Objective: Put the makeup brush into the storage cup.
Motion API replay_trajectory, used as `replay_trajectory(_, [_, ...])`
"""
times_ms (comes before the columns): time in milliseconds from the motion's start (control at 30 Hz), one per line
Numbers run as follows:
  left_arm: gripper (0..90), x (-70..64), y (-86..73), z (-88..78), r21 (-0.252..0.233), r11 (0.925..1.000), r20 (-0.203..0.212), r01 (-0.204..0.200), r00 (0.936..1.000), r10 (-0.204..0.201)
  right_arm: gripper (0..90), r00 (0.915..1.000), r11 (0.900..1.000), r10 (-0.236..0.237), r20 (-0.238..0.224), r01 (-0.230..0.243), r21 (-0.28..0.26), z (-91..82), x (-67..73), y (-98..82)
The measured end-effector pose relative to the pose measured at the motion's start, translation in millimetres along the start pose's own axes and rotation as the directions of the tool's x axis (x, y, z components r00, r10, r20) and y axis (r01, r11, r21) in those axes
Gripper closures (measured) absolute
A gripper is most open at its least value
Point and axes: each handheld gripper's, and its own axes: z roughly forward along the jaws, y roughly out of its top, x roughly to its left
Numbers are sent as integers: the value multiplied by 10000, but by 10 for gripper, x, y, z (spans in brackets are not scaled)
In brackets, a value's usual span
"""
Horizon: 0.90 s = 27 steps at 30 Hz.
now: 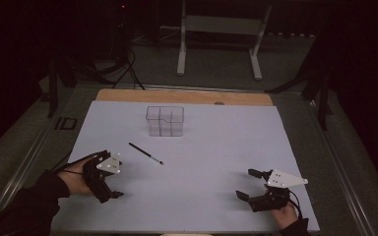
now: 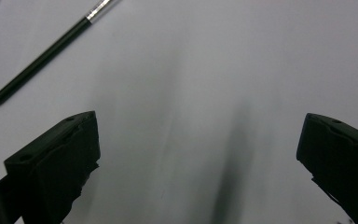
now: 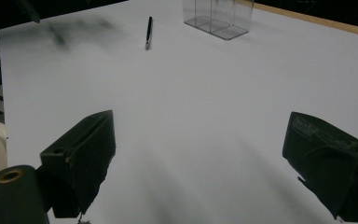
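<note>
The pen (image 1: 145, 153) lies on the sheet (image 1: 216, 147) before the clear box (image 1: 165, 120).

White-covered table (image 1: 216, 162) open between both grippers; obstacles: thin black pen (image 1: 145, 153) left of centre, clear plastic divided box (image 1: 165, 120) behind it.

Slim pen (image 1: 145, 153): black barrel, silver band, ahead of the left hand-held gripper (image 1: 109, 183). Divided plastic box (image 1: 165, 120): clear, colourless. Table (image 1: 226, 147): pale lavender-white sheet, tan wooden far edge. Both hand-held grippers, right (image 1: 252, 184) included: black, grey top plates.
</note>
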Motion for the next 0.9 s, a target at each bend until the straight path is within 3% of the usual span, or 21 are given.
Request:
replay_trajectory(167, [8,49,37,-14,160,9997,193,-204,9996,200,96,10000,10000,7,-34,-7,-9,4,0,-1])
replay_trajectory(300, [8,87,106,-18,549,9958,329,-728,9969,711,95,10000,10000,-2,-39,2,41,9,4,-1])
replay_trajectory(333, [8,97,117,-12,643,9946,211,-810,9966,798,95,10000,10000,6,-46,-6,36,8,3,-1])
replay_trajectory(433, [8,121,143,13,849,9915,407,-985,9946,953,96,10000,10000,-4,-41,4,0,6,2,0])
replay_trajectory(633, [9,169,235,81,1367,9808,710,-1389,9890,1301,96,10000,10000,-17,-76,17,23,11,5,0])
replay_trajectory(767, [25,195,284,145,1739,9741,872,-1446,9875,1310,96,10000,10000,-12,-78,12,32,11,5,-1])
replay_trajectory(867, [25,243,343,204,2097,9606,1023,-1826,9811,1642,96,10000,10000,-60,-67,60,8,10,7,0])
replay_trajectory(900, [25,243,343,204,2097,9606,1023,-1826,9811,1642,96,10000,10000,-60,-67,60,8,10,7,0])
